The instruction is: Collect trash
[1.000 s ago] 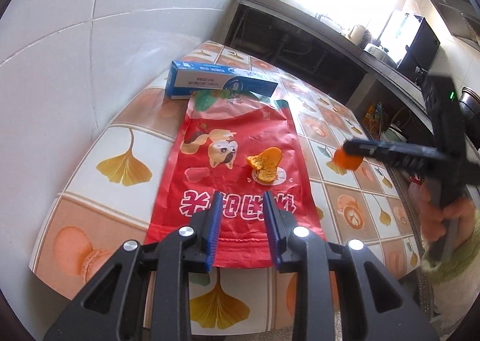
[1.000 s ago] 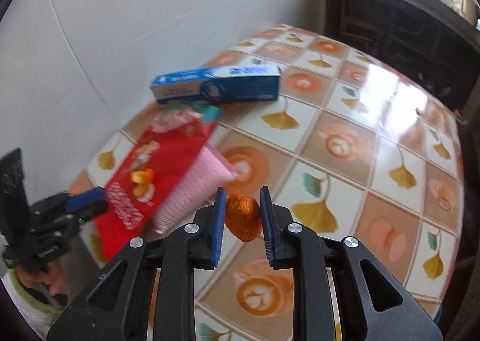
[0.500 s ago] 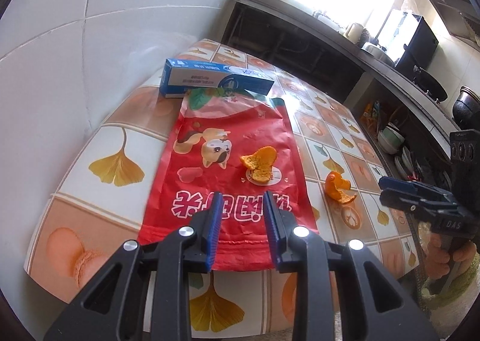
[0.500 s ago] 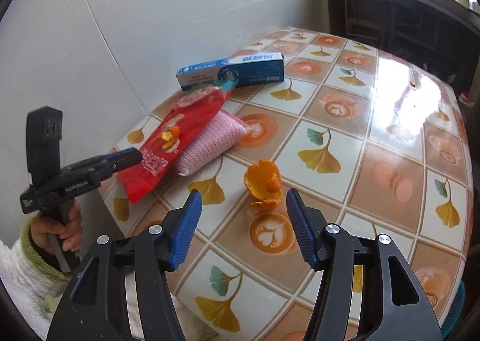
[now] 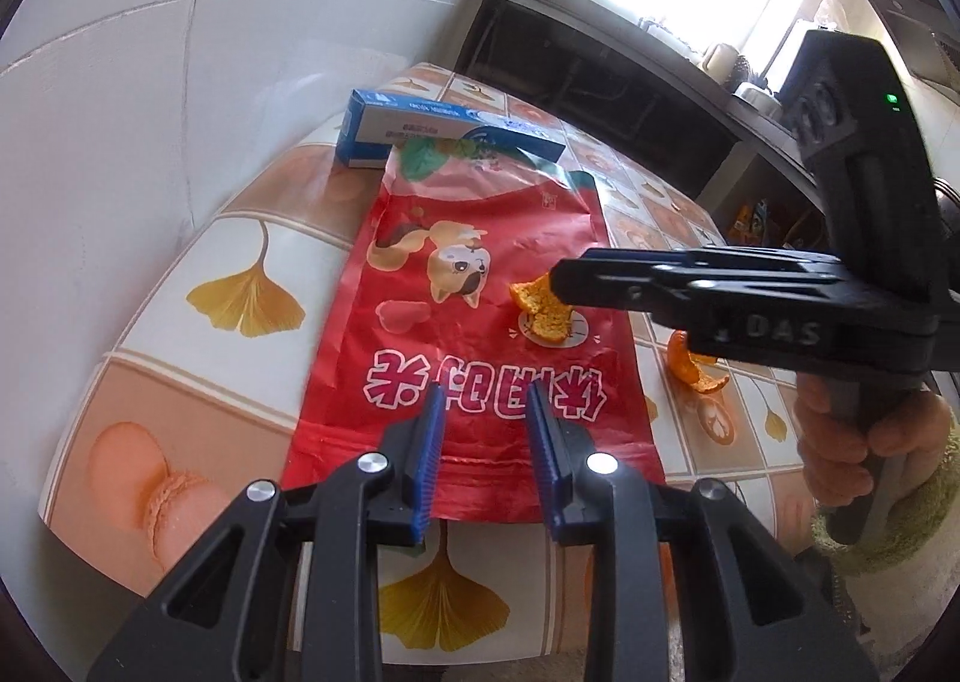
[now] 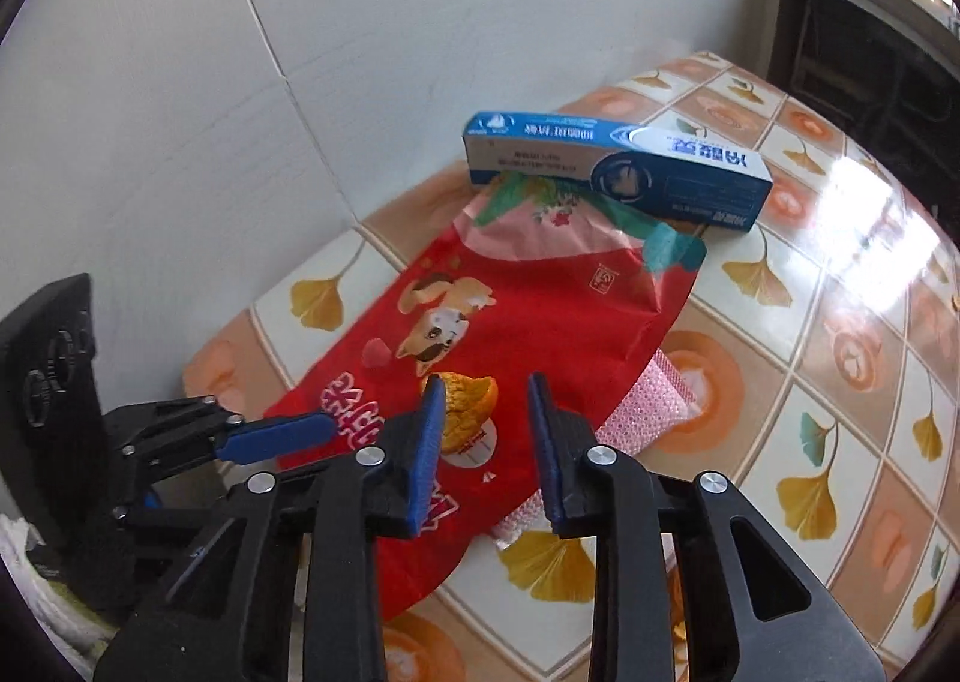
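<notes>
A red snack bag [image 5: 480, 274] lies flat on the tiled table, with a piece of orange peel [image 5: 543, 316] on top of it. A second peel [image 5: 690, 367] rests on the tiles to the bag's right. My left gripper [image 5: 486, 388] hovers over the bag's near edge, its jaws a little apart with nothing between them. My right gripper [image 6: 486, 382] reaches in from the right over the bag [image 6: 528, 310]. Its jaws are closing, and the peel [image 6: 465, 406] sits just beyond the left pad, not pressed.
A blue toothpaste box [image 6: 618, 172] lies across the bag's far end by the white wall. A pink sponge-like pad [image 6: 654, 400] pokes out from under the bag's right side. The table's near edge [image 5: 240, 580] is close below my left gripper. A hand [image 5: 840, 442] holds the right gripper.
The right gripper let its peel drop onto the tiles, then swung left over the red bag to the other peel, its jaws widening and narrowing again. The left gripper stayed put.
</notes>
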The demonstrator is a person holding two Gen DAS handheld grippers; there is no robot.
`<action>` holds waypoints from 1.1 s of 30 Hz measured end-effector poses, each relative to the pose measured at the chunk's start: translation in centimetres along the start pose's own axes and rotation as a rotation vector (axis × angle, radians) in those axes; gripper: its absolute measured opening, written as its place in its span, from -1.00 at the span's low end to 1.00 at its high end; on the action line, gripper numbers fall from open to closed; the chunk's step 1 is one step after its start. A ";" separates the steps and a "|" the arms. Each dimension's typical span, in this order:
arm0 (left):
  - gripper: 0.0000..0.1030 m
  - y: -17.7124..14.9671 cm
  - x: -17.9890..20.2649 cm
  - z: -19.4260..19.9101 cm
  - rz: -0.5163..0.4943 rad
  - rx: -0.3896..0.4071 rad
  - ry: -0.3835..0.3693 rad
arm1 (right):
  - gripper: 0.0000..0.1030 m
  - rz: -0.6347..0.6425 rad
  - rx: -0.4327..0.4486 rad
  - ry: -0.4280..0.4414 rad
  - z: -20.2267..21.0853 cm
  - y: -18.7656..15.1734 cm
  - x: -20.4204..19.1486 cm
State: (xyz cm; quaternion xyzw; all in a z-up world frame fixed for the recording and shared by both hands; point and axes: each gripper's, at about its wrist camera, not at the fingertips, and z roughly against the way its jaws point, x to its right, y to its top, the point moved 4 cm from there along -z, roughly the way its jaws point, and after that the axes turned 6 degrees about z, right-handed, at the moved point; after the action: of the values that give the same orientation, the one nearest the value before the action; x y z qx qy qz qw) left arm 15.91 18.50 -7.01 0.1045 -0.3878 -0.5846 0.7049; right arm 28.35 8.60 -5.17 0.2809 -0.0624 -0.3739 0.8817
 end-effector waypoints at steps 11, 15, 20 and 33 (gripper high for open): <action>-0.48 0.2 0.0 0.5 0.008 0.009 -0.021 | -0.99 -0.116 0.074 0.027 3.2 -0.7 2.1; -0.48 0.4 0.0 0.9 0.008 0.018 -0.025 | -0.99 -0.226 0.158 0.001 7.4 -1.8 5.4; -0.48 0.7 0.0 0.8 0.002 0.020 -0.022 | -0.99 -0.334 0.166 -0.060 9.6 -5.0 9.0; -0.25 0.9 0.4 1.4 -0.008 0.041 -0.020 | -0.61 -0.370 0.059 -0.057 4.2 -8.8 9.9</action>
State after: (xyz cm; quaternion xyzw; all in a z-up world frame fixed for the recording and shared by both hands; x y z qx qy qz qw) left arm 15.61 18.78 -5.35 0.1145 -0.4062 -0.5805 0.6964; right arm 28.56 -5.09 -7.40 0.3025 -0.0453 -0.5355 0.7872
